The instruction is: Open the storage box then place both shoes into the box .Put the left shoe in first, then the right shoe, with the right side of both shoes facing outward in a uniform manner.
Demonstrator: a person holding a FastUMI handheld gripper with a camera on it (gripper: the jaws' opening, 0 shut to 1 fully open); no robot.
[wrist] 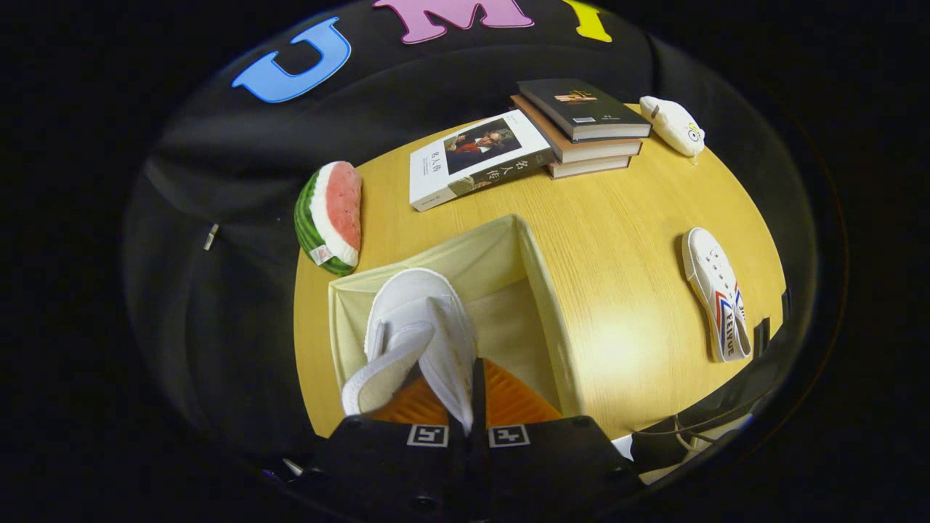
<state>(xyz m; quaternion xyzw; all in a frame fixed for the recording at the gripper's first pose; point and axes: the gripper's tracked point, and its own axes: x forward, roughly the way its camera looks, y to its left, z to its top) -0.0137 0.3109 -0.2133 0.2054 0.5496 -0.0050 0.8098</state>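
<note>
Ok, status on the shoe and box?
Gripper shut on white shoe, held over open storage box. Second shoe on table. Nothing blocking.

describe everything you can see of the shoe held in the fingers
The held shoe is a plain white low sneaker that looks like canvas, with a ribbed white rubber edge. It hangs toe-away from the camera over the open cream fabric storage box, not visibly resting on its floor. The gripper is shut on it: the orange fingers pinch a thin part of its upper near the opening. Its sole and side markings are hidden from this angle.
</note>
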